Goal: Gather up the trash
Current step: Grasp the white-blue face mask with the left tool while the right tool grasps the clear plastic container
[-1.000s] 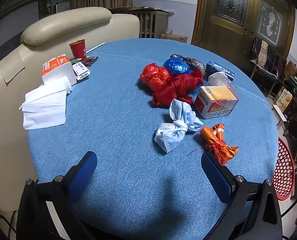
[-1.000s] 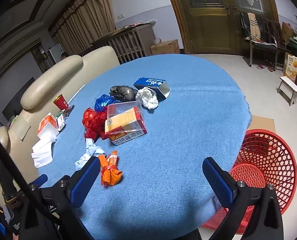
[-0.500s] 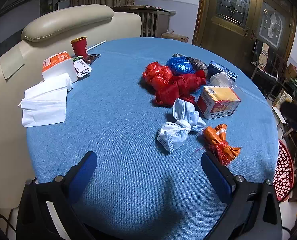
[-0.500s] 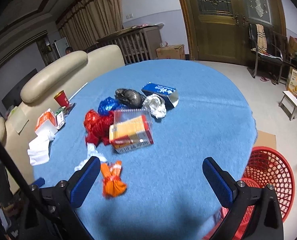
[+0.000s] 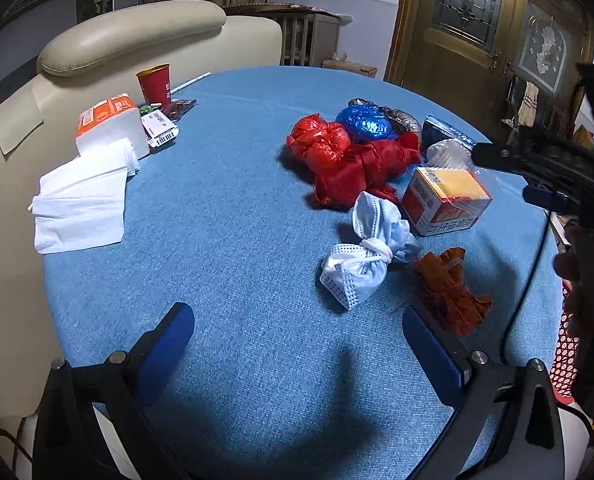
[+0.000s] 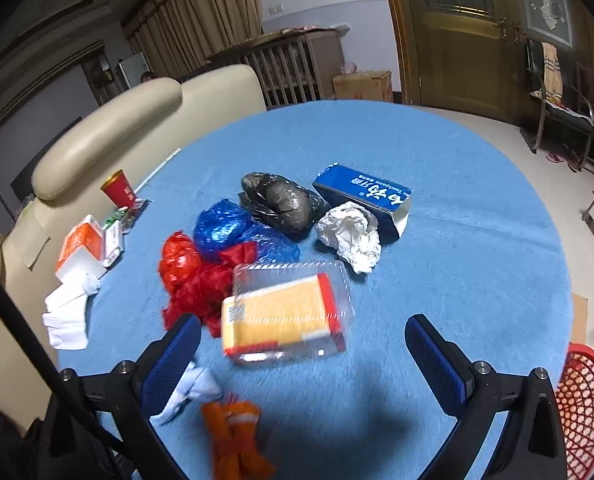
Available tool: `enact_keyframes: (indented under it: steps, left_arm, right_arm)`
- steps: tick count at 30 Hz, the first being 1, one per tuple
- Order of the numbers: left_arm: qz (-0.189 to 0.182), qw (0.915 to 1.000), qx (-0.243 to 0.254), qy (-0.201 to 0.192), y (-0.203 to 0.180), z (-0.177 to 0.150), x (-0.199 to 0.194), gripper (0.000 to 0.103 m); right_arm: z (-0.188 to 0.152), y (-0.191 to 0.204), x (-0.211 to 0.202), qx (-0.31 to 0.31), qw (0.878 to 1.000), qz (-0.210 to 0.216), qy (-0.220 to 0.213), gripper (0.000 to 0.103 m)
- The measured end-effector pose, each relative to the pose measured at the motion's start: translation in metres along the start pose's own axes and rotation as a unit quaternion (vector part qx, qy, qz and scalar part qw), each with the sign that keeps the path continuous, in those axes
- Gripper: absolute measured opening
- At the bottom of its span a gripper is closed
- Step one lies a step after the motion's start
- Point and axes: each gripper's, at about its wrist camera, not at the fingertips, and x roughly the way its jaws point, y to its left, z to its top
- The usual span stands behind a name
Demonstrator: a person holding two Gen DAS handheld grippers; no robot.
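Trash lies in a heap on the round blue table (image 5: 237, 208): a knotted white face mask (image 5: 363, 256), an orange wrapper (image 5: 451, 288), red plastic bags (image 5: 349, 160), a blue bag (image 5: 367, 122), a black bag (image 6: 281, 202), crumpled white paper (image 6: 351, 236), a blue toothpaste box (image 6: 367, 196) and a yellow-red box in a clear clamshell (image 6: 285, 314). My left gripper (image 5: 297, 344) is open and empty, short of the mask. My right gripper (image 6: 303, 360) is open and empty, hovering just short of the clamshell box, with the orange wrapper (image 6: 235, 436) under it.
A red mesh basket (image 6: 585, 408) stands on the floor at the table's right. At the table's left are a red cup (image 5: 155, 84), an orange-white tissue pack (image 5: 111, 124) and white napkins (image 5: 81, 200). A cream sofa (image 5: 129, 44) backs the table's left side.
My right gripper has moved forward over the table toward the clamshell box and now shows at the right edge of the left wrist view. My left gripper has barely moved.
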Motion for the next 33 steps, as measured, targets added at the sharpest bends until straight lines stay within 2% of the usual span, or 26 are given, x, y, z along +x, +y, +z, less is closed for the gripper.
enact_keyframes:
  steps: [7, 8, 9, 10, 16, 21, 27, 29, 31, 32, 33]
  left_arm:
    - [-0.001, 1.0000, 0.003, 0.008, -0.002, 0.003, 0.008, 0.103]
    - [0.000, 1.0000, 0.004, 0.008, -0.002, 0.003, 0.008, 0.103]
    - [0.000, 1.0000, 0.004, 0.008, -0.003, 0.003, 0.009, 0.103]
    - [0.000, 1.0000, 0.005, 0.008, -0.004, 0.004, 0.010, 0.103]
    - [-0.001, 0.9998, 0.021, 0.005, -0.017, 0.015, 0.015, 0.103]
    - [-0.005, 0.9995, 0.031, 0.007, -0.031, 0.031, 0.026, 0.103]
    - [-0.007, 0.9991, 0.031, 0.028, -0.033, 0.040, 0.049, 0.103]
    - [-0.008, 0.9988, 0.028, 0.039, -0.032, 0.041, 0.057, 0.097]
    - [-0.016, 0.9980, 0.028, 0.054, -0.033, 0.040, 0.064, 0.069]
    - [-0.028, 0.9973, 0.029, 0.061, -0.033, 0.040, 0.067, 0.064]
    - [-0.023, 0.9976, 0.035, 0.055, -0.035, 0.040, 0.065, 0.052]
  right_arm:
    - [0.005, -0.003, 0.035, -0.005, 0.999, 0.010, 0.031, 0.103]
    - [0.005, -0.003, 0.036, -0.007, 0.999, 0.019, 0.031, 0.099]
    - [0.004, -0.002, 0.032, -0.010, 1.000, 0.020, 0.022, 0.082]
    - [0.004, -0.002, 0.028, -0.013, 1.000, 0.017, 0.014, 0.075]
    - [0.005, -0.009, -0.004, -0.010, 0.999, 0.022, -0.023, 0.075]
    - [0.006, -0.022, -0.046, 0.009, 0.997, 0.038, -0.068, 0.075]
    - [-0.004, -0.041, -0.083, 0.031, 0.994, 0.046, -0.092, 0.075]
    - [-0.010, -0.047, -0.089, 0.037, 0.994, 0.046, -0.093, 0.075]
    - [-0.015, -0.053, -0.092, 0.043, 0.994, 0.044, -0.091, 0.075]
    - [-0.018, -0.055, -0.093, 0.044, 0.994, 0.044, -0.089, 0.075]
    - [-0.020, -0.057, -0.093, 0.047, 0.994, 0.044, -0.088, 0.075]
